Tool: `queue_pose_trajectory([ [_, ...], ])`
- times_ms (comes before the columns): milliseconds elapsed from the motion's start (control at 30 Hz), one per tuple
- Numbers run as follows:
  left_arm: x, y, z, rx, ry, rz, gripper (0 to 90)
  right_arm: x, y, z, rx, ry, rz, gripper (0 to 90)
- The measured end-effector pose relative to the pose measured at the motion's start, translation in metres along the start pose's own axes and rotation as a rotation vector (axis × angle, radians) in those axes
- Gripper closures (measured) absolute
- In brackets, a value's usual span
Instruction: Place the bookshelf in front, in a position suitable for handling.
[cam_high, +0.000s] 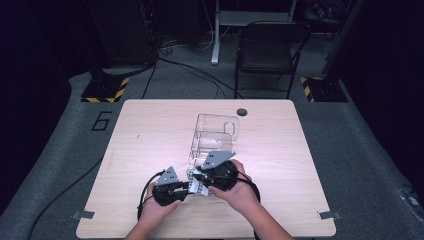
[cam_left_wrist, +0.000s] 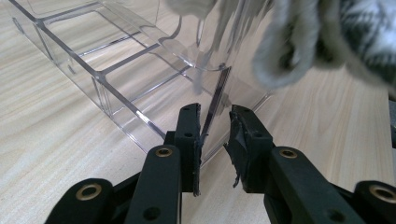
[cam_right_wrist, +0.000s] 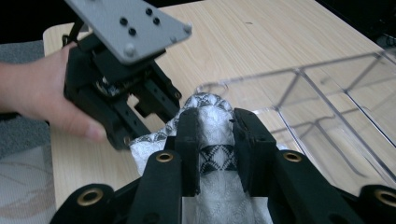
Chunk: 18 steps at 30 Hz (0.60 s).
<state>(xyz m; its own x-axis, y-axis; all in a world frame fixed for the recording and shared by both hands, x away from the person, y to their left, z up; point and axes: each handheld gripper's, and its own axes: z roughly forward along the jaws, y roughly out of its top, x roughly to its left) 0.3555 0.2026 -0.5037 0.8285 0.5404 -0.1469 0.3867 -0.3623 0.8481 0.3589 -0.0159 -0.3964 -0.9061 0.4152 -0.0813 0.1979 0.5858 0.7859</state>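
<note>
A person sat at a pale wooden table (cam_high: 150, 130), a two-jaw gripper in each hand, both low near the table's front edge.

At the left, the left gripper (cam_high: 169, 187) pointed rightward toward the near corner of a clear plastic organizer (cam_high: 215, 137). In the left gripper view, its jaws straddled the organizer's upright near wall (cam_left_wrist: 215, 100) — the thin clear edge stood between the two pads, one pad touching or nearly touching it, the other a little apart. Whether the wall was truly pinched could not be told.

In the middle, between the two grippers, hung a grey-and-white patterned cloth (cam_high: 199, 184), bunched and rolled, just in front of the organizer's near end.

At the right, the right gripper (cam_high: 216, 175) had its jaws pressed together on the cloth (cam_right_wrist: 215, 140) — the fabric bulged up between the pads and spilled below them.

The organizer's long axis ran away from the person, its divided compartments stretching toward the table's far edge. The cloth lay at its near end, just short of the nearest compartment. The right hand carried the cloth, so the next move seemed to call for it to go forward and down over the near wall while the left steadied the organizer.
</note>
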Motion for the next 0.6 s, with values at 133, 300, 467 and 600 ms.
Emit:
queue_pose_trajectory([
  [133, -0.001, 0.000, 0.001, -0.009, -0.001, -0.016, 73.5, -0.004, -0.007, -0.008, -0.008, -0.001, 0.013, 72.0],
  [300, 0.002, 0.000, 0.004, -0.011, -0.039, -0.049, 71.1, -0.004, -0.004, -0.005, -0.009, 0.008, 0.023, 71.1],
  [467, 0.001, 0.000, 0.005, -0.005, -0.024, -0.025, 70.8, -0.001, 0.001, 0.003, -0.010, 0.013, 0.016, 70.8],
  [600, 0.002, -0.001, 0.005, -0.010, -0.033, -0.012, 71.2, -0.001, 0.000, 0.003, -0.021, 0.016, 0.007, 70.6],
])
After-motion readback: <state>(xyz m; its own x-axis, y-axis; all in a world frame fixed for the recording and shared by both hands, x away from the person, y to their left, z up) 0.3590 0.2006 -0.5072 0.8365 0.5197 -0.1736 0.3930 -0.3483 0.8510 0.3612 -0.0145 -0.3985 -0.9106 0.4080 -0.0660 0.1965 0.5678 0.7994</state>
